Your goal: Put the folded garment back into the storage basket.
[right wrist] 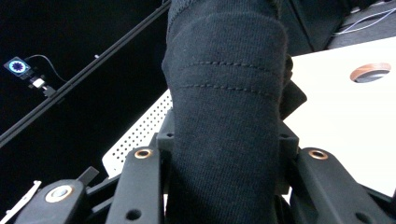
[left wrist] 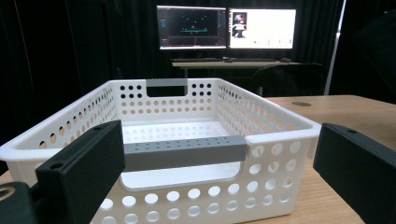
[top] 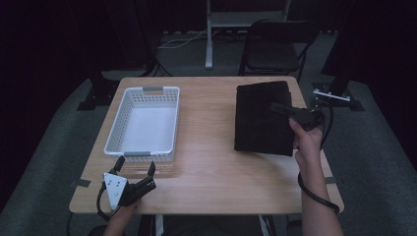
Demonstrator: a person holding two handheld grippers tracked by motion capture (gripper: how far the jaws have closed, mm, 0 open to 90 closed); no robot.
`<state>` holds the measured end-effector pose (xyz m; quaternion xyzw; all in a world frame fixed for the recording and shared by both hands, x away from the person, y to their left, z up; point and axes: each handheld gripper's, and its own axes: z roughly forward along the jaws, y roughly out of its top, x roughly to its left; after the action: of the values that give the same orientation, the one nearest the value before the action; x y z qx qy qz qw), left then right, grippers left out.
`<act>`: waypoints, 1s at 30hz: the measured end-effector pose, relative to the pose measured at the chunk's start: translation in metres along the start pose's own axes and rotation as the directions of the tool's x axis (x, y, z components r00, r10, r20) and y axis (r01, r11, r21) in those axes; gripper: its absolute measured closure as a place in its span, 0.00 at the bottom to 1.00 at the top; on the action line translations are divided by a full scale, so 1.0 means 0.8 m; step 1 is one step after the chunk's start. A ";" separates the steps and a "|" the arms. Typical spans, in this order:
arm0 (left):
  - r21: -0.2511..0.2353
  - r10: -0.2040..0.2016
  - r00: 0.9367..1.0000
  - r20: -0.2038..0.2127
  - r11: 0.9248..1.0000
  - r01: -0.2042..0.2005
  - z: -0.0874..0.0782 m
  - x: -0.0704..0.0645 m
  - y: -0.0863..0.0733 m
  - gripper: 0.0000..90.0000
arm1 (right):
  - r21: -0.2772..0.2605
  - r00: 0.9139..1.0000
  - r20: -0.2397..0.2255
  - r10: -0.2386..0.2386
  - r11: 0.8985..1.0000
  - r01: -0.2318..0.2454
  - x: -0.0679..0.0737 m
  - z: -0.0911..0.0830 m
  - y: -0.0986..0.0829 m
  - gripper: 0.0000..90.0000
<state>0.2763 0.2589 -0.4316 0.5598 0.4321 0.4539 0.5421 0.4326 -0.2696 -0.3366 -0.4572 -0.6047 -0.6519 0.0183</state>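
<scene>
1. Dark room, black curtains all round; wooden table (top: pixel 206 147) on grey carpet, a folding chair (top: pixel 275 46) behind it, two lit monitors (left wrist: pixel 226 27) on a far desk in the left gripper view.
2. Work item: folded black knit garment (top: pixel 260 118), lying flat on the right half of the table, near the far right corner.
3. Right gripper (top: pixel 282 109) sits over the garment's right edge. In the right gripper view a thick fold of the knit (right wrist: pixel 229 116) fills the gap between the two jaws, which press in on it from both sides: a pinch on the cloth, judged to be a grip for lifting the stack as one piece.
4. Right hand (top: pixel 307 140) holds the tool from the near right side, wrist low, so the jaws reach in along the table surface.
5. White perforated plastic basket (top: pixel 145 123) with grey handles stands on the left half of the table, well apart from the garment, nothing inside it; likely destination.
6. Left gripper (top: pixel 135 169) rests at the near left edge, just in front of the basket's near handle (left wrist: pixel 184 151), jaws spread wide and holding nothing. Judged to be waiting, perhaps to steady the basket.
</scene>
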 end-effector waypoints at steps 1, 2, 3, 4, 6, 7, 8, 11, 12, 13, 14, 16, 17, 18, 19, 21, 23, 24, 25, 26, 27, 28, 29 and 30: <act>0.000 0.000 1.000 0.001 1.000 0.000 0.000 0.000 0.000 0.04 | 0.000 1.000 -0.004 -0.002 1.000 0.002 0.001 0.002 0.000 0.67; 0.000 -0.001 1.000 0.002 1.000 0.001 0.000 0.000 0.000 0.04 | 0.000 1.000 -0.008 -0.003 1.000 0.003 0.002 0.005 -0.001 0.67; 0.000 -0.001 1.000 0.002 1.000 0.001 0.000 0.000 0.000 0.04 | 0.002 1.000 -0.010 -0.002 1.000 0.002 0.002 0.007 -0.001 0.67; 0.001 -0.001 1.000 0.002 1.000 0.001 0.000 0.000 0.000 0.04 | 0.000 1.000 -0.012 -0.001 1.000 0.001 0.003 0.009 -0.001 0.67; 0.000 -0.001 1.000 0.002 1.000 0.001 0.000 0.000 0.000 0.04 | -0.004 1.000 -0.020 0.002 1.000 -0.002 0.004 0.014 -0.002 0.67; -0.001 -0.001 1.000 0.001 1.000 0.001 0.000 0.000 0.000 0.04 | -0.004 1.000 -0.021 0.002 1.000 -0.002 0.005 0.016 -0.002 0.67; -0.001 -0.001 1.000 0.001 1.000 0.001 0.000 0.000 0.000 0.04 | -0.001 1.000 -0.025 0.002 1.000 -0.002 0.005 0.018 -0.003 0.67; 0.000 -0.001 1.000 0.001 1.000 0.001 0.000 0.000 0.000 0.04 | 0.003 0.999 -0.035 0.001 1.000 -0.001 0.009 0.025 -0.003 0.67; -0.001 -0.001 1.000 0.001 1.000 0.001 0.000 0.000 0.000 0.04 | 0.003 0.999 -0.038 0.000 1.000 0.000 0.010 0.027 -0.003 0.67; -0.001 -0.001 1.000 0.001 1.000 0.001 0.000 0.000 0.000 0.04 | 0.003 0.999 -0.042 -0.001 1.000 0.001 0.011 0.029 -0.004 0.67; -0.001 -0.001 1.000 0.001 1.000 0.001 0.000 0.000 0.000 0.04 | 0.005 0.999 -0.045 0.001 1.000 0.000 0.012 0.031 -0.004 0.67; -0.003 -0.002 1.000 0.001 1.000 0.002 0.000 0.000 0.000 0.04 | 0.005 0.999 -0.053 0.002 1.000 -0.002 0.013 0.034 -0.005 0.67; -0.003 -0.002 1.000 0.001 1.000 0.002 0.000 0.000 0.000 0.04 | 0.004 0.999 -0.054 0.004 1.000 -0.004 0.014 0.036 -0.005 0.67; -0.003 -0.002 1.000 0.001 1.000 0.002 0.000 0.000 0.000 0.04 | 0.004 0.998 -0.058 0.004 1.000 -0.004 0.015 0.037 -0.006 0.67; -0.003 -0.002 1.000 0.000 1.000 0.002 0.000 0.000 0.000 0.04 | 0.004 0.998 -0.060 0.004 1.000 -0.004 0.016 0.039 -0.006 0.67; -0.003 -0.002 1.000 -0.001 1.000 0.002 0.000 0.000 0.000 0.04 | 0.002 0.998 -0.062 0.005 1.000 -0.005 0.018 0.043 -0.008 0.67; -0.003 -0.003 1.000 -0.001 1.000 0.003 0.000 0.000 0.000 0.04 | 0.004 0.998 -0.068 0.002 1.000 -0.002 0.021 0.048 -0.008 0.67; -0.003 -0.003 1.000 -0.001 1.000 0.003 0.000 0.000 0.000 0.04 | 0.005 0.997 -0.072 0.000 1.000 0.000 0.023 0.051 -0.009 0.67; -0.003 -0.003 1.000 -0.001 1.000 0.003 0.000 0.000 0.000 0.04 | 0.006 0.997 -0.079 0.000 1.000 0.000 0.024 0.054 -0.009 0.67; -0.005 -0.005 1.000 -0.001 1.000 0.005 0.000 0.000 0.000 0.04 | 0.008 0.996 -0.085 0.000 1.000 0.000 0.026 0.057 -0.009 0.67; -0.006 -0.006 1.000 -0.002 1.000 0.006 0.000 0.000 0.000 0.04 | 0.010 0.996 -0.090 -0.003 1.000 0.004 0.027 0.060 -0.010 0.67; -0.004 -0.004 1.000 -0.002 1.000 0.004 0.000 0.000 0.000 0.04 | 0.013 0.996 -0.094 -0.001 1.000 0.002 0.029 0.063 -0.010 0.67; -0.004 -0.004 1.000 -0.001 1.000 0.004 0.000 0.000 0.000 0.04 | 0.013 0.995 -0.098 0.000 1.000 0.001 0.031 0.066 -0.011 0.67; -0.004 -0.003 1.000 -0.002 1.000 0.003 0.000 0.000 0.000 0.04 | 0.011 0.995 -0.103 -0.001 1.000 0.002 0.032 0.068 -0.011 0.67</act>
<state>0.2761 0.2590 -0.4317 0.5575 0.4325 0.4544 0.5437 0.4439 -0.2096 -0.3357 -0.4225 -0.6070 -0.6711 0.0517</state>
